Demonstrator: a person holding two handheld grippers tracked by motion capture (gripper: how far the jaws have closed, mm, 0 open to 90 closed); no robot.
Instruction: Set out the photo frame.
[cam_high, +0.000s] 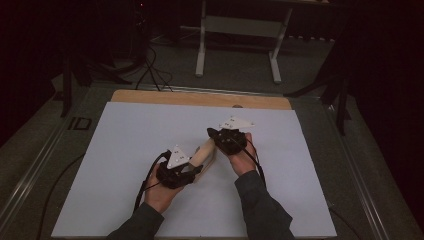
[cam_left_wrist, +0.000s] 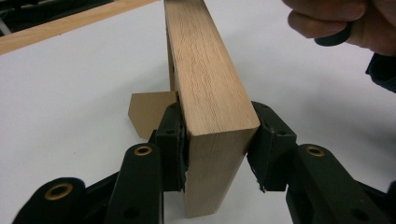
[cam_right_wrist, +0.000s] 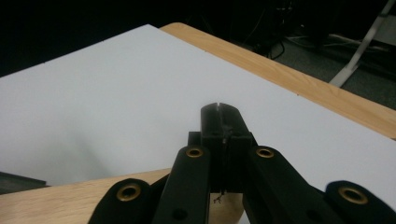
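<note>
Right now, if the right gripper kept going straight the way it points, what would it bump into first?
Probably nothing soon. The right gripper, jaws shut and holding nothing, points out over the bare white sheet toward the table's wooden edge. The way looks free, though its height above the sheet is hard to judge.

A dim lab: white-topped table (cam_high: 130, 150), floor cables (cam_high: 150, 70), metal stand (cam_high: 240, 30)

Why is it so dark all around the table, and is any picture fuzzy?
High view: the room beyond the table is nearly black, and the white sheet is the brightest part. Left gripper view: the wooden block is well lit and its grain sharp, with the hand at top right a little soft. Right gripper view: the shut right tool looks crisp, and the background is dark.
</note>
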